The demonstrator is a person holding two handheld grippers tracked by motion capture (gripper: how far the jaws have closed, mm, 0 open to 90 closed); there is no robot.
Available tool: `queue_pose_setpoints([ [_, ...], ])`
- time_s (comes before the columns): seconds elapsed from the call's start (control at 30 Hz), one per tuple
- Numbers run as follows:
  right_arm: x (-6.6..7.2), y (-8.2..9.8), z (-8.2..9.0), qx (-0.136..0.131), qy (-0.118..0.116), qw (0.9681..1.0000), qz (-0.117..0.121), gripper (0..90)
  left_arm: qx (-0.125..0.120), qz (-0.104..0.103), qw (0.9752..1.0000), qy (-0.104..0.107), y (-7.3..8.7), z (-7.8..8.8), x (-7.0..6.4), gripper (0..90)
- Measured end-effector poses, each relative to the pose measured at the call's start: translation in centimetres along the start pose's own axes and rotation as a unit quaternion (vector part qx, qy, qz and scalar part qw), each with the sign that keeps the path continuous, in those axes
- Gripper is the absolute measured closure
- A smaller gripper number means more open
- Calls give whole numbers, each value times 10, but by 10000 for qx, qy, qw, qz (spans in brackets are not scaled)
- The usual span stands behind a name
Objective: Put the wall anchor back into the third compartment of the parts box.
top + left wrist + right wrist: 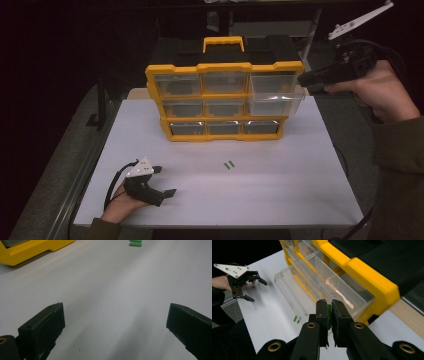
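Observation:
A yellow organizer (224, 67) with clear drawers stands at the back of the white table (280, 190). Its middle-right drawer (276, 103) is pulled out. My right gripper (302, 80) hovers beside the organizer's upper right corner, above that drawer (312, 282). In the right gripper view its jaws (329, 305) are shut on a small green piece (329, 316). Two more green pieces (228, 164) lie side by side on the table in front of the organizer. My left gripper (166, 180) rests open at the front left, nothing between its fingers (42, 327).
The organizer has a yellow carry handle (223, 43) on its black top. The other drawers are pushed in. The table's left edge meets a metal rail (82, 165). A person's sleeve (400, 165) runs along the right side.

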State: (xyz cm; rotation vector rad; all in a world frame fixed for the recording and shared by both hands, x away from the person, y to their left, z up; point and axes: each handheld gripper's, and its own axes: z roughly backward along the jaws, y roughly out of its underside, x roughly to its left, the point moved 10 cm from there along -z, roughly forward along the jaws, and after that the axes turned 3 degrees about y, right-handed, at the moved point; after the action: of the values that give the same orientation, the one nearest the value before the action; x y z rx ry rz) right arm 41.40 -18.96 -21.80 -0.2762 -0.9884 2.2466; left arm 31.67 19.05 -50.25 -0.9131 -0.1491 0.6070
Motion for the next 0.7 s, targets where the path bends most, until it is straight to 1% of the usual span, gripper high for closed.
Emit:
queue_pose_setpoints([
  [0.13, 4, -8, -11, 68, -54, 9999, 72, 825, -14, -4, 10000, 2, 0, 1, 0, 20],
  [0.2, 5, -11, -17, 132, -58, 9999, 64, 824, 0, -14, 10000, -9, 1, 2, 1, 20],
  [0.23, 6, -12, -24, 226, -38, 9997, 117, 824, 3, -24, 10000, -18, 1, 2, 1, 20],
  [0.3, 6, -12, -27, 263, -37, 9996, 120, 824, 11, -19, 10000, -12, 1, 2, 1, 20],
  [0.33, 7, -11, -33, 369, -39, 9992, 165, 823, -4, -7, 10000, -3, 1, 2, 0, 20],
  [0.37, 7, -11, -33, 369, -39, 9992, 165, 823, -1, -21, 10000, -1, 1, 2, 0, 20],
  [0.5, 7, -9, -42, 529, -53, 9984, 203, 820, 1, -22, 10000, -1, 1, 2, 0, 21],
  [0.6, 4, -10, -42, 495, 20, 9986, 179, 764, 5, -10, 10000, -6, 1, 2, 0, 21],
  [0.67, 3, -11, -40, 481, 59, 9987, 158, 801, 8, -9, 10000, -11, 2, 2, 0, 21],
  [0.7, 3, -11, -40, 481, 59, 9987, 158, 801, 9, -10, 10000, -12, 2, 2, 0, 21],
])
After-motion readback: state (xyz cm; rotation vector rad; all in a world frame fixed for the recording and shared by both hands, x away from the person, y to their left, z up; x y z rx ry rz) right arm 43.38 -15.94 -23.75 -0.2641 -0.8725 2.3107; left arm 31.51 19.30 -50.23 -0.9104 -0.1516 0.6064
